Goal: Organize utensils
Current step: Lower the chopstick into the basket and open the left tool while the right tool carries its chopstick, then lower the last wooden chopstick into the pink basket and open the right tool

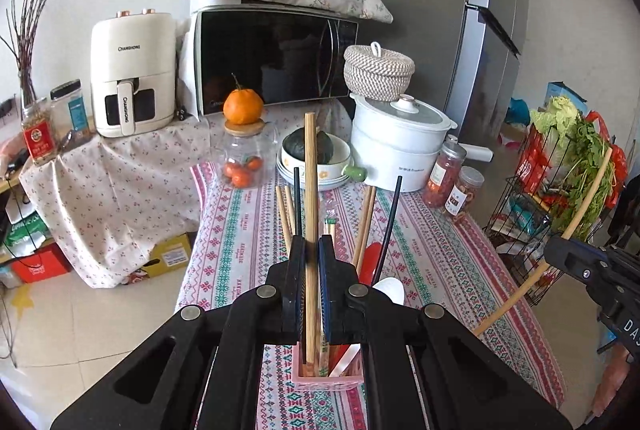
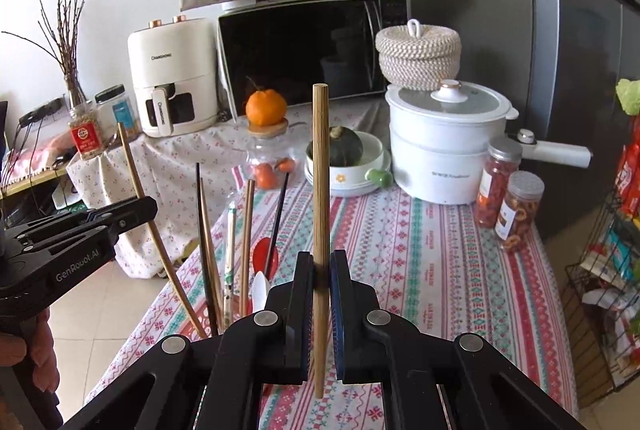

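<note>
My left gripper (image 1: 312,250) is shut on a wooden chopstick (image 1: 310,189), upright, its lower end inside the pink utensil holder (image 1: 320,382) on the table. The holder also has several wooden and black chopsticks, a red spoon (image 1: 370,262) and a white spoon (image 1: 390,290). My right gripper (image 2: 321,266) is shut on another wooden chopstick (image 2: 321,169), upright above the tablecloth, right of the holder. The left gripper also shows in the right wrist view (image 2: 132,209), the right gripper in the left wrist view (image 1: 568,254).
A patterned tablecloth (image 2: 420,270) covers the table. At its back stand a white pot (image 2: 448,145), a bowl with a squash (image 2: 348,157), a glass jar with an orange on top (image 2: 266,109) and two snack jars (image 2: 508,197). A wire rack (image 1: 552,189) stands right.
</note>
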Demonstrator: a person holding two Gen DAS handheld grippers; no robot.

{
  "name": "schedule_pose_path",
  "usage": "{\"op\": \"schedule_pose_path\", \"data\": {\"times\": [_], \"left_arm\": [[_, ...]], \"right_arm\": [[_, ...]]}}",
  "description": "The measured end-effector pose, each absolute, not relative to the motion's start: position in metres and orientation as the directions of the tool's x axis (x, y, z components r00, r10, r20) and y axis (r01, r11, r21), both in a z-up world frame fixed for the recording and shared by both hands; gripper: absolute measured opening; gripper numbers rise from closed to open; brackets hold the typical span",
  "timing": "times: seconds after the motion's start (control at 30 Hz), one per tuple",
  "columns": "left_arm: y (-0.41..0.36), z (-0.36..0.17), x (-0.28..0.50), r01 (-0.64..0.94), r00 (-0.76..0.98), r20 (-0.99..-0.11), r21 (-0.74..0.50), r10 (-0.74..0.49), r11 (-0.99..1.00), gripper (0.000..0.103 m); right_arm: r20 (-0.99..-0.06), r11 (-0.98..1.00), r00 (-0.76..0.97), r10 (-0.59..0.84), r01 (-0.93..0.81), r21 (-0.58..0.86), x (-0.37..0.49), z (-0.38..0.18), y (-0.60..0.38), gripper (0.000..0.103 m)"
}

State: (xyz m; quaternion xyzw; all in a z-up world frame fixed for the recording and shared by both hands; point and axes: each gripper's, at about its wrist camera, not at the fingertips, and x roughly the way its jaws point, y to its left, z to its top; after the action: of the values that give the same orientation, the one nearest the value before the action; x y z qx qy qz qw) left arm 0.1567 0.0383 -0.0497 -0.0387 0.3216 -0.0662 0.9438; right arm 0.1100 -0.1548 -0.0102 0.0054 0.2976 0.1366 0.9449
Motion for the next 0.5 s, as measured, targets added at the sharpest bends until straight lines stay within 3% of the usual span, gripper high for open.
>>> {"op": "schedule_pose_path", "data": {"times": [0.3,0.37,0.43,0.5], "left_arm": [[0.036,-0.071,0.172,0.11,0.72,-0.669,-0.153,-0.185,0.982,0.008],[0.037,-0.07,0.17,0.111,0.718,-0.67,-0.154,-0.187,0.982,0.016],[0.039,-0.067,0.166,0.106,0.721,-0.668,-0.153,-0.182,0.982,0.039],[0.043,-0.065,0.16,0.102,0.722,-0.667,-0.158,-0.182,0.982,0.046]], "right_arm": [[-0.569,0.96,0.775,0.275,-0.255,0.116,0.11,-0.011,-0.158,0.006],[-0.57,0.956,0.769,0.289,-0.261,0.133,0.11,-0.01,-0.157,0.006],[-0.565,0.953,0.769,0.298,-0.268,0.139,0.109,-0.008,-0.155,0.006],[-0.558,0.951,0.772,0.306,-0.276,0.141,0.108,-0.005,-0.153,0.007]]}}
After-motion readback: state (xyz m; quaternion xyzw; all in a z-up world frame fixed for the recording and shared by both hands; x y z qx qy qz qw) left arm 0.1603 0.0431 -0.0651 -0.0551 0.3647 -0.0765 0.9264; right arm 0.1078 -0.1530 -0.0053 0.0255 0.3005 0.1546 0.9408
